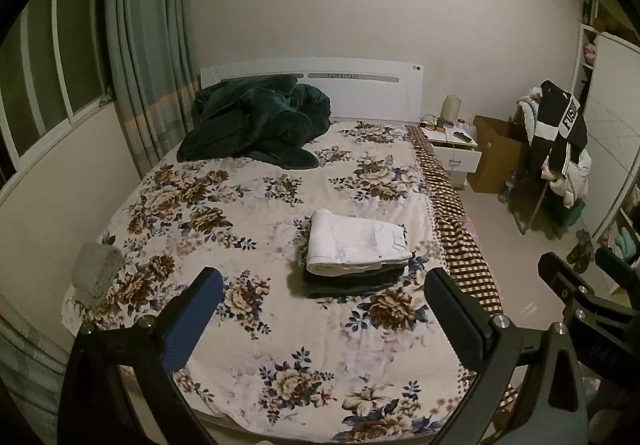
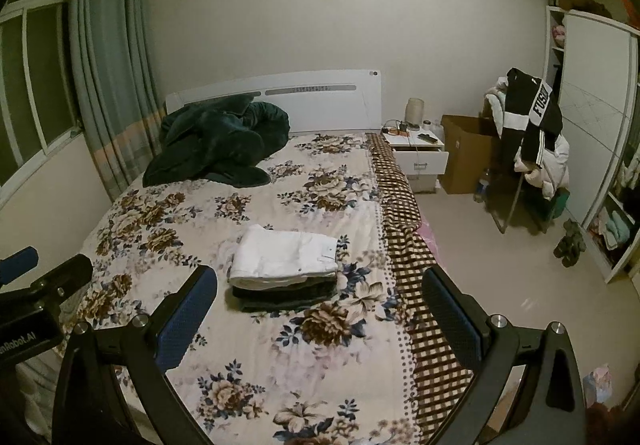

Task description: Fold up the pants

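Note:
Folded white pants (image 1: 356,243) lie on top of a stack of folded dark garments (image 1: 352,281) on the floral bed (image 1: 248,325). The stack also shows in the right wrist view, with the white pants (image 2: 286,257) over the dark garments (image 2: 280,295). My left gripper (image 1: 324,297) is open and empty, held above the bed in front of the stack. My right gripper (image 2: 320,299) is open and empty, also short of the stack. The right gripper shows at the right edge of the left wrist view (image 1: 580,285).
A dark green blanket (image 1: 256,121) is heaped by the white headboard (image 1: 360,85). A grey folded item (image 1: 98,269) lies at the bed's left edge. A nightstand (image 1: 452,145), a cardboard box (image 1: 496,153), a chair with clothes (image 1: 560,149) and a wardrobe (image 1: 608,117) stand to the right.

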The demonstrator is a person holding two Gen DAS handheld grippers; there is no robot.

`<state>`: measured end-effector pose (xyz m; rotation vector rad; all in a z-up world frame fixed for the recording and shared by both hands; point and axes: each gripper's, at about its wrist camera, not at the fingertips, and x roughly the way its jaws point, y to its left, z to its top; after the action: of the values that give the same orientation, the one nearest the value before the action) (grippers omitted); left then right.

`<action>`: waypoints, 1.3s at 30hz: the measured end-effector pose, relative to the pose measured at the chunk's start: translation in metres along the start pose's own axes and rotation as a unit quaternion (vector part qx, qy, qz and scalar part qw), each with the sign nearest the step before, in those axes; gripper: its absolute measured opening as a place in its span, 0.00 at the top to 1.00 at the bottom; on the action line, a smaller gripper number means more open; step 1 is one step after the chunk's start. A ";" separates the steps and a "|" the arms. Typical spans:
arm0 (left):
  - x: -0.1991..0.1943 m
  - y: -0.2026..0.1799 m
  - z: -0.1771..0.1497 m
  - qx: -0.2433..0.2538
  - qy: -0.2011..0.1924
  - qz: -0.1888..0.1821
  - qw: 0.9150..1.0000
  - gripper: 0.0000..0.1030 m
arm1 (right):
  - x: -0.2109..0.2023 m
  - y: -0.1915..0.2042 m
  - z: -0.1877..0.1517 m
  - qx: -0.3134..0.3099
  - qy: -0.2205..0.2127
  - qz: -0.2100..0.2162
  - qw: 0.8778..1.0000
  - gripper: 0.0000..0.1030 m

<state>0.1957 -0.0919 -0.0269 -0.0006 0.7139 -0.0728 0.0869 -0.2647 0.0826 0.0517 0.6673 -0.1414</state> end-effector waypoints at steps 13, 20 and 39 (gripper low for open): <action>-0.003 0.001 -0.006 0.011 0.004 -0.002 1.000 0.00 | 0.003 0.007 -0.001 -0.011 0.007 -0.006 1.000 0.00; -0.006 0.006 -0.004 0.009 0.000 0.000 1.000 0.00 | 0.004 0.008 -0.001 -0.012 0.009 -0.004 1.000 0.00; -0.008 0.011 -0.002 0.010 0.001 0.003 1.000 0.00 | 0.005 0.002 -0.006 -0.010 0.014 0.000 1.000 0.00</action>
<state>0.1892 -0.0805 -0.0238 0.0211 0.7160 -0.0744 0.0871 -0.2629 0.0751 0.0341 0.6967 -0.1347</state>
